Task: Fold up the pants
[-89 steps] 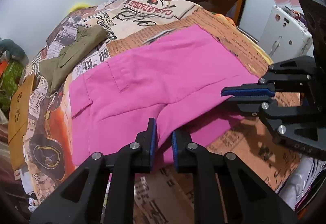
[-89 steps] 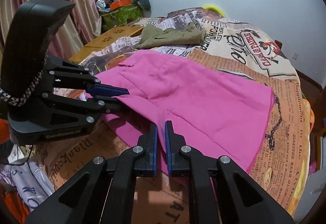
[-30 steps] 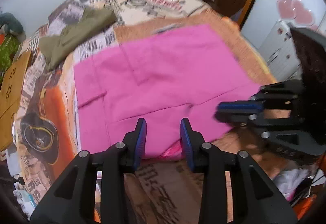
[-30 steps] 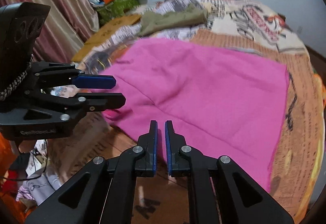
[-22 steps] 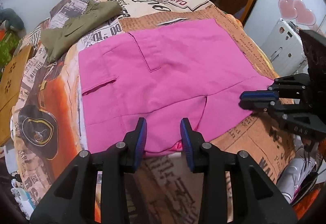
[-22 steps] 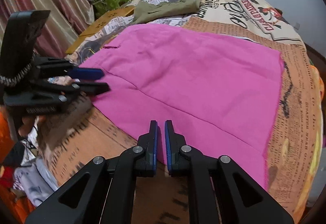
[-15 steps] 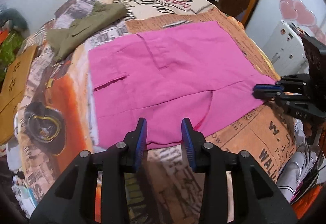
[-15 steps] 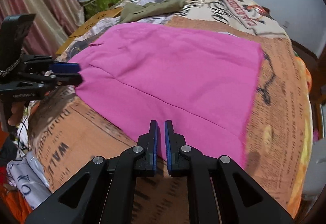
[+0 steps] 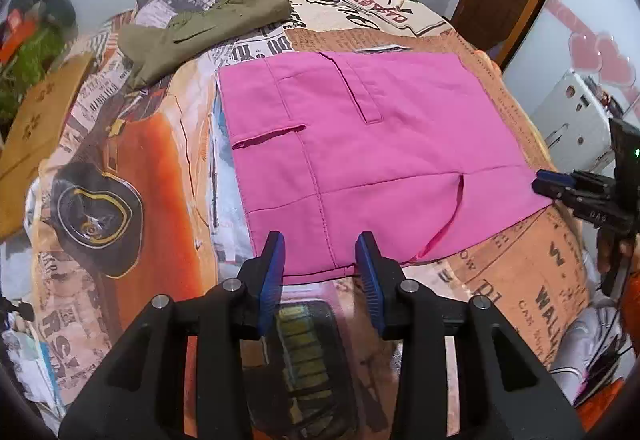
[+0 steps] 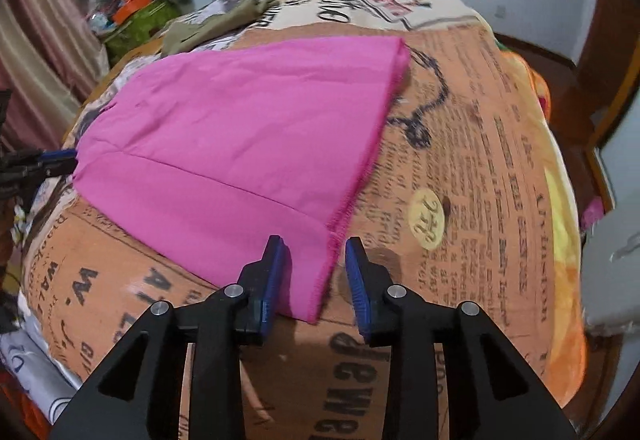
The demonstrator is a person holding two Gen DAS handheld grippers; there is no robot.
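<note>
— Bed point(image 9: 132, 167) first: what covers it?

— Newsprint-pattern blanket, with a car printed on the side that only the left camera takes in. Pink pants point(image 9: 360, 159) lie spread flat across the middle of it.

— Do both cameras show the same part of the pants?

— No. The left view looks at the waist end, with a pocket flap, the seams and a slit along the near edge. The right view shows a plain stretch and a frayed hem running to a corner near the lens.

— Anything else on the bed?

— Olive garment point(image 9: 200, 27), crumpled toward the far side, well apart from the pants. It is clear in the left view, only a sliver in the right.

— And the tools?

— Left tool point(image 9: 320, 272) stands spread wide, empty, at the near hem of the pants. Right tool point(image 10: 316, 276) is also spread, holding nothing, with the pants' corner lying between its fingers point(image 10: 272, 272).

— Does either camera catch the other tool?

— Both do. The left view has the right tool at its right edge, tips near the pants' corner; the right view has the left tool at its left edge.
</note>
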